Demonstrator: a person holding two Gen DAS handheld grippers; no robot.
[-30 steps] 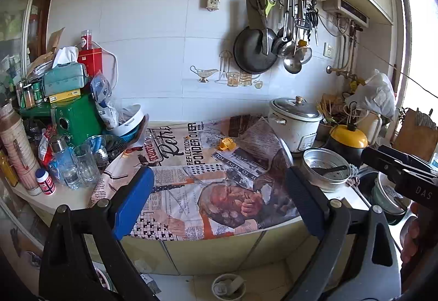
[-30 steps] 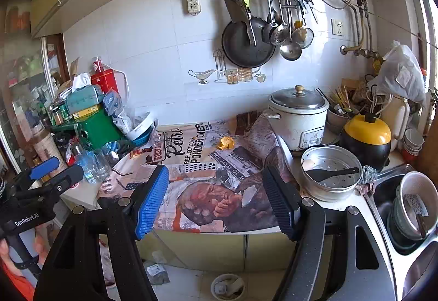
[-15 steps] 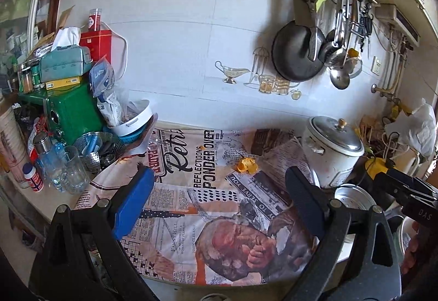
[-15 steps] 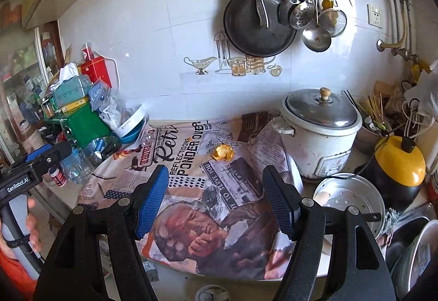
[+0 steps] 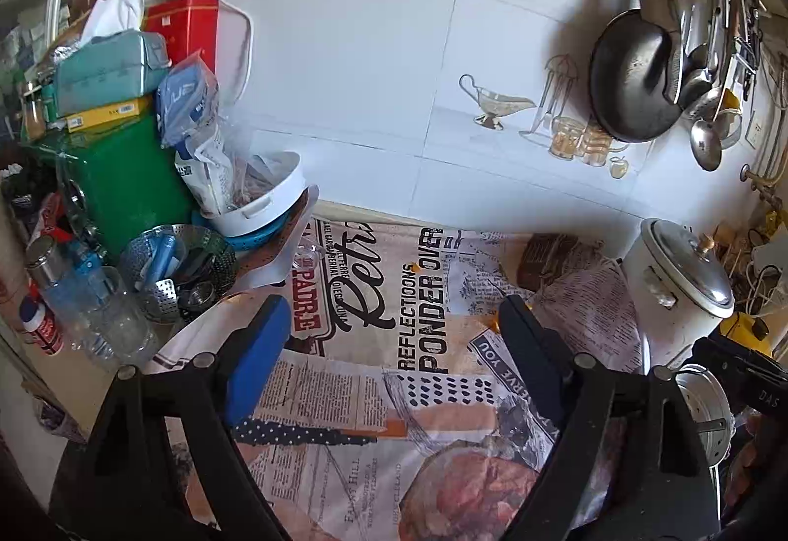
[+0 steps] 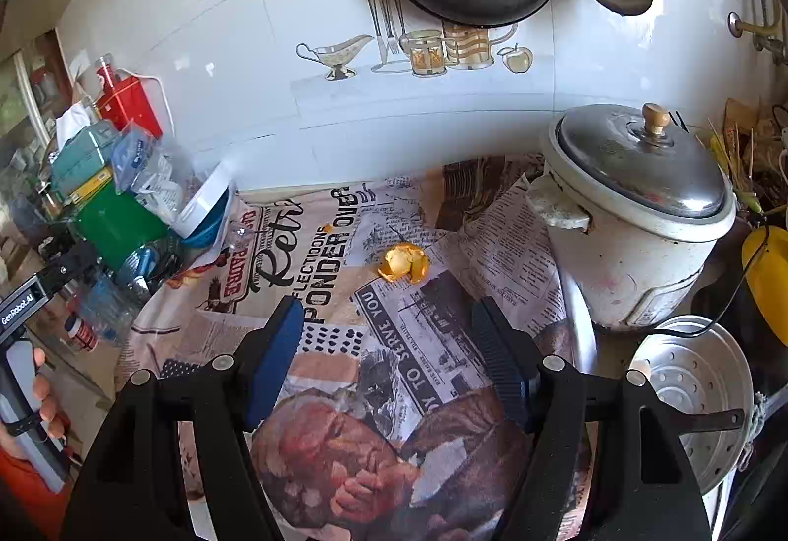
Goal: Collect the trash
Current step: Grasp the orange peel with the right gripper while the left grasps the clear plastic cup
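Left fingers (image 5: 256, 354) apart, empty, just closing a little. Right gripper (image 6: 389, 359) apart, empty. Both now much nearer counter than second ago. Peel (image 6: 401, 263) on newspaper (image 6: 344, 245) ahead of right gripper: pickup likely next.

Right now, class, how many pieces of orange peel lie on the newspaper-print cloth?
1. The orange peel lies on the newspaper-print cloth, left of the rice cooker. More scraps may be hidden among the clutter.
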